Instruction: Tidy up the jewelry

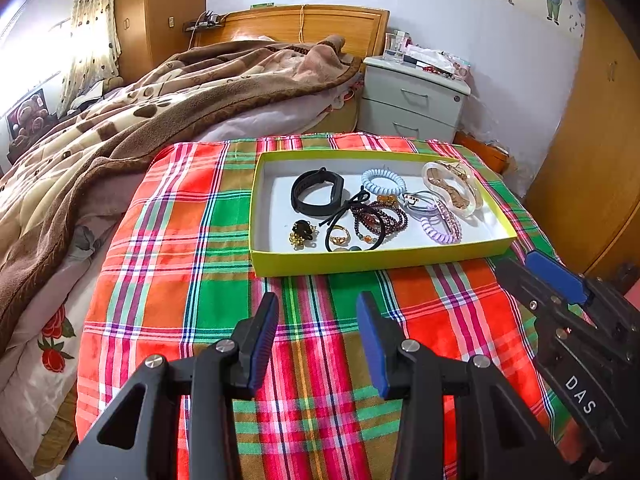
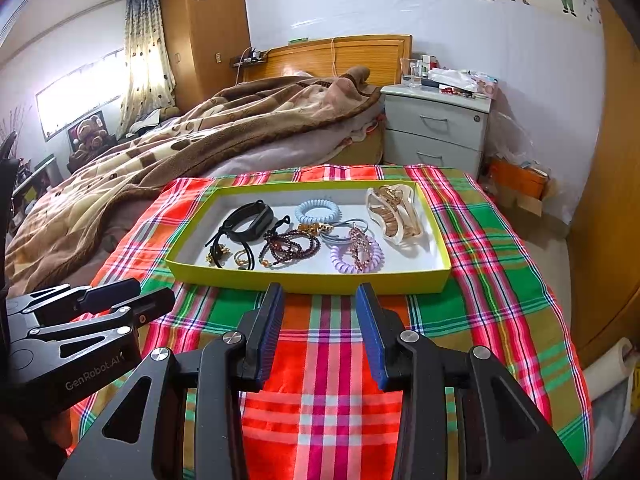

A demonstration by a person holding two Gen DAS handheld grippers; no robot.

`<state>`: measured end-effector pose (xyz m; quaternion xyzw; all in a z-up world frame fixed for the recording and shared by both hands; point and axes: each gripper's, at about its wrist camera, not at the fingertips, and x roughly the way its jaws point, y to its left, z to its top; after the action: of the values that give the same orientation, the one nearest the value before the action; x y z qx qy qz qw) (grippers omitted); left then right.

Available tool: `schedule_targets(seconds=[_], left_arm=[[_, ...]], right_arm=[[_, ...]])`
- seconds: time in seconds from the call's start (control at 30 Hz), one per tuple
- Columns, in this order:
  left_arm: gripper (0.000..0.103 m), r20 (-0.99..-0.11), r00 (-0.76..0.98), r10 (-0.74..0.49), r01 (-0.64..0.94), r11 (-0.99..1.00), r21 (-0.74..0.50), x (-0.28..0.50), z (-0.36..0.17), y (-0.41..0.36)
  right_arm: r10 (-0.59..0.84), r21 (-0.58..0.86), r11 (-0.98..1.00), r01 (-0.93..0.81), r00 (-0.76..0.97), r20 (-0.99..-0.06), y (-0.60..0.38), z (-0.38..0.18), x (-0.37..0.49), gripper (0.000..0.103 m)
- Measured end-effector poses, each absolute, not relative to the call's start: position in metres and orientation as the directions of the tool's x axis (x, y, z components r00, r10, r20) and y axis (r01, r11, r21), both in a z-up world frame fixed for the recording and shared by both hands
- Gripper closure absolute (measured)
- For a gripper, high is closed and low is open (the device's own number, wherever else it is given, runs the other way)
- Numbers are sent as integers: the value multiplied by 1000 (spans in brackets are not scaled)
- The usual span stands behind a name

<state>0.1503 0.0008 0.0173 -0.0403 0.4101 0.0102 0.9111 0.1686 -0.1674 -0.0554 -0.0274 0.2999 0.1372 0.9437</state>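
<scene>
A shallow yellow-green box (image 1: 360, 261) (image 2: 304, 278) sits on the plaid cloth. It holds a black wristband (image 1: 316, 192) (image 2: 250, 216), a blue coil hair tie (image 1: 383, 182) (image 2: 317, 211), a purple coil tie (image 1: 440, 231) (image 2: 355, 258), dark bead bracelets (image 1: 376, 218) (image 2: 290, 245), a clear hair claw (image 1: 452, 186) (image 2: 394, 212), a gold ring (image 1: 339, 233) and small gold pieces (image 1: 302, 234). My left gripper (image 1: 317, 340) is open and empty, hovering before the box. My right gripper (image 2: 319, 332) is open and empty, also before the box.
The plaid cloth (image 1: 200, 280) covers a table beside a bed with a brown blanket (image 1: 160, 100). A grey nightstand (image 1: 412, 100) stands behind. The right gripper shows at the right of the left wrist view (image 1: 560, 300); the left gripper shows at the left of the right wrist view (image 2: 100, 304).
</scene>
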Motion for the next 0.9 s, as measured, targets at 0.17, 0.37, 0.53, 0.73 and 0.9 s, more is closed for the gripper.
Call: schedule_targets(seconds=[0.17,0.37,0.53,0.73,0.9], left_arm=[[61,-751,661,-16,-48,997,-63,151,18,0],[61,-751,660,-15,-44,997,-59,150,18,-1],[61,-750,661,-17,-43,997,-60,151,18,-2],[61,-753,658,-14,-44,997,-57,150,17,-1],[61,-753,658,-13,-47,997,-58,150,17,-1]], right_arm=[[241,28,961,-275,783,-573,-167,-56,168,65],[240,30,961,-273,783,-574,-168,-56,169,65],[239,29,962,-272,783,-575,-169,-56,170,65],[240,31,962,-272,782,-575,-169,-55,170,65],[240,30,962,-273,783,-574,-169,-56,170,65]])
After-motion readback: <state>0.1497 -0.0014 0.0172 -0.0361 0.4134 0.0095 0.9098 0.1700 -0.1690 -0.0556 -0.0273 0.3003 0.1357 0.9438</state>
